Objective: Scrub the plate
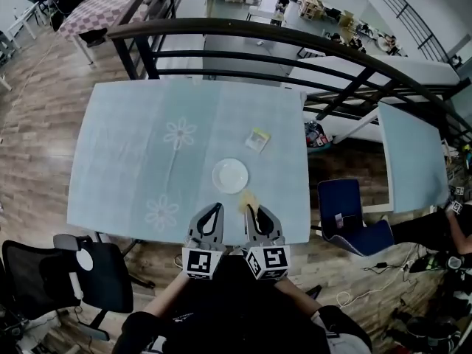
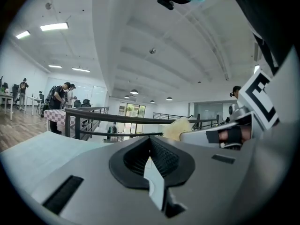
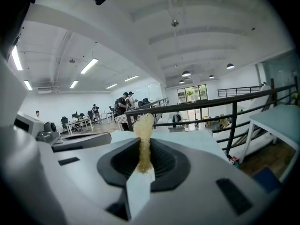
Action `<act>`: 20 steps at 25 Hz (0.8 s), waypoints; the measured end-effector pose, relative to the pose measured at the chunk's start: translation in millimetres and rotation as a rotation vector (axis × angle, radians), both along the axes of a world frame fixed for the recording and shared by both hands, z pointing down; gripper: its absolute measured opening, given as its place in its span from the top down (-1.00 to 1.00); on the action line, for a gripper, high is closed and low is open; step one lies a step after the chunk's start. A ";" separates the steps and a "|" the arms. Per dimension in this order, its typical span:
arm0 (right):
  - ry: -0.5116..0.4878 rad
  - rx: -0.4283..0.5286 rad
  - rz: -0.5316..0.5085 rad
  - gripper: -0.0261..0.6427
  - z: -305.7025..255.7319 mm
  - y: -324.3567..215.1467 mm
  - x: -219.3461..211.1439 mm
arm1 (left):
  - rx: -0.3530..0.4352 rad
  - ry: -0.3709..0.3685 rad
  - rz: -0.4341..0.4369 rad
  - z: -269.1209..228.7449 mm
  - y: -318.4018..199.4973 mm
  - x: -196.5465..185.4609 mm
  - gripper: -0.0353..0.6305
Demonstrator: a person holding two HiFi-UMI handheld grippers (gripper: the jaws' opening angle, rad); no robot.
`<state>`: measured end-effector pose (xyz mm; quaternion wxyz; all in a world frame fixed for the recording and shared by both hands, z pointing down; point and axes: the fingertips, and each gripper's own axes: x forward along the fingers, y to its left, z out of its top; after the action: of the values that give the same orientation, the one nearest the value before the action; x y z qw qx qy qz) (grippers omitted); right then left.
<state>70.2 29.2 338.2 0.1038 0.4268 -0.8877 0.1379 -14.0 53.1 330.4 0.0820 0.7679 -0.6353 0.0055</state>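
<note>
A: Head view?
B: Plate [image 1: 230, 175] is seen on the table [image 1: 133, 146], towards its near edge.
A: Left gripper view?
B: Left gripper [image 2: 150, 143] is pressed together, nothing held.
A: Right gripper view?
B: A yellow sponge [image 3: 144, 128] is pinched upright by the right gripper [image 3: 142, 159].

Bright, even indoor light; strong fisheye bend in all three views.

Light comes from overhead: long white ceiling strip lamps [image 2: 54, 26] and round recessed ceiling downlights [image 3: 186, 73], all burnt out to plain white. Shadows are soft. The pale blue cloth-covered table [image 1: 147, 146] is evenly lit, without hard glare. The head view bows the dark metal handrail [image 1: 243, 28] into an arc, and straight lines curve towards the edges. Both gripper views are round with black corners. Close to the lens, the tan fibrous scrubbing pad [image 3: 143, 135] nipped in the right gripper [image 3: 140, 168] looks grainy and soft-edged, while the hall behind is sharper.
</note>
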 end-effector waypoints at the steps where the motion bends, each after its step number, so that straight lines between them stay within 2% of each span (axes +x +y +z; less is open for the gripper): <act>1: 0.005 0.000 0.011 0.75 -0.2 -1.4 -4.7 | -0.001 0.003 0.009 0.3 -2.9 -5.9 0.86; 8: 0.039 -0.011 0.113 0.75 11.4 -9.8 -20.8 | -0.017 0.021 0.086 20.2 -15.7 -34.8 0.86; 15: 0.064 -0.046 0.146 0.75 16.7 -27.6 -40.8 | -0.038 -0.005 0.150 37.2 -40.8 -63.6 0.86; 20: 0.045 -0.076 0.173 0.75 21.8 -52.3 -43.5 | -0.056 -0.001 0.164 49.1 -61.1 -65.4 0.86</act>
<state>26.7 -23.1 360.1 0.1275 0.5008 -0.8390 0.1701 -79.4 -8.0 379.4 0.1025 0.8148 -0.5698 0.0304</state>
